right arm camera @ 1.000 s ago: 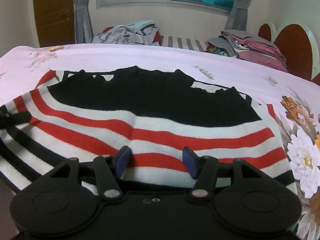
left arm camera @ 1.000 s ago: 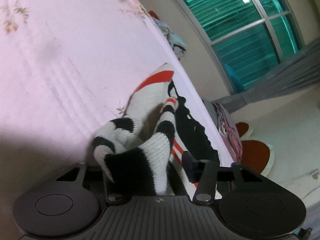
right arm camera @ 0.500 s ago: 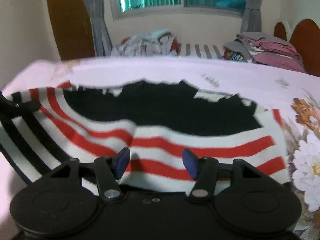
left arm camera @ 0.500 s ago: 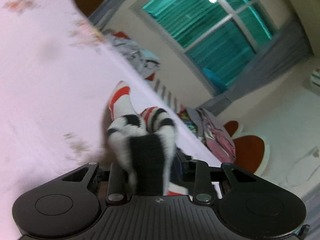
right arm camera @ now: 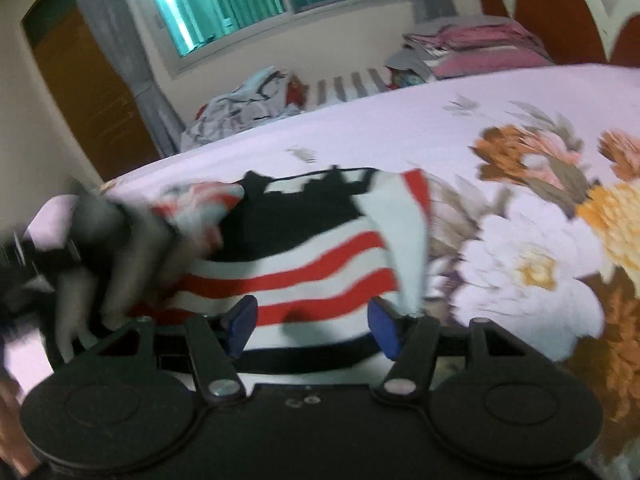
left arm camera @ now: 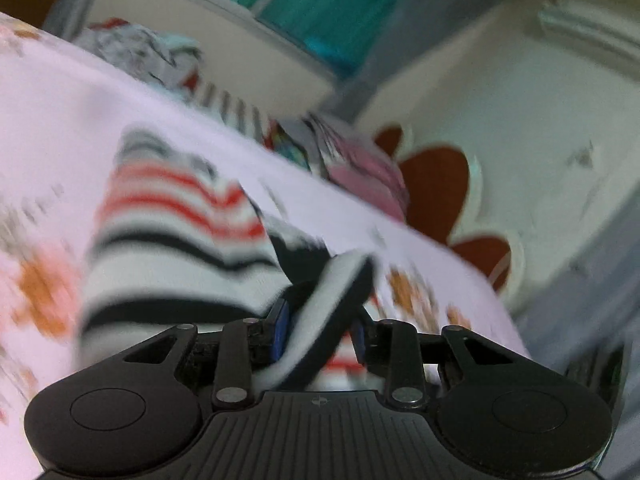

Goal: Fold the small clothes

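Left wrist view, heavy motion blur: left gripper [left arm camera: 319, 334] nearly closed, its blue pads pinching a black-and-white edge of the striped sweater [left arm camera: 176, 240]; the pinched fold runs up and to the right from between the fingers, and the rest of the garment, in red, white and black stripes, lies bunched on the pink floral bedsheet [left arm camera: 60, 128] ahead and to the left; folded pink clothes [left arm camera: 368, 176] sit at the far edge of the bed beside the red-brown headboard [left arm camera: 436, 188]; a loose grey clothes heap [left arm camera: 140, 52] lies below the teal window [left arm camera: 320, 4]. Right wrist view, also blurred: right gripper [right arm camera: 312, 326] spread wide, blue pads well apart, gripping nothing; the sweater [right arm camera: 320, 264] lies on the bedsheet [right arm camera: 400, 120] just ahead of the fingers, its black-edged hem running between the two pads, though whether the pads touch the cloth cannot be told; the sweater's right side is folded over; at the left a blurred grey-black shape covers the sweater's left side, too smeared to identify; large printed flowers [right arm camera: 532, 264] show on the sheet to the right.
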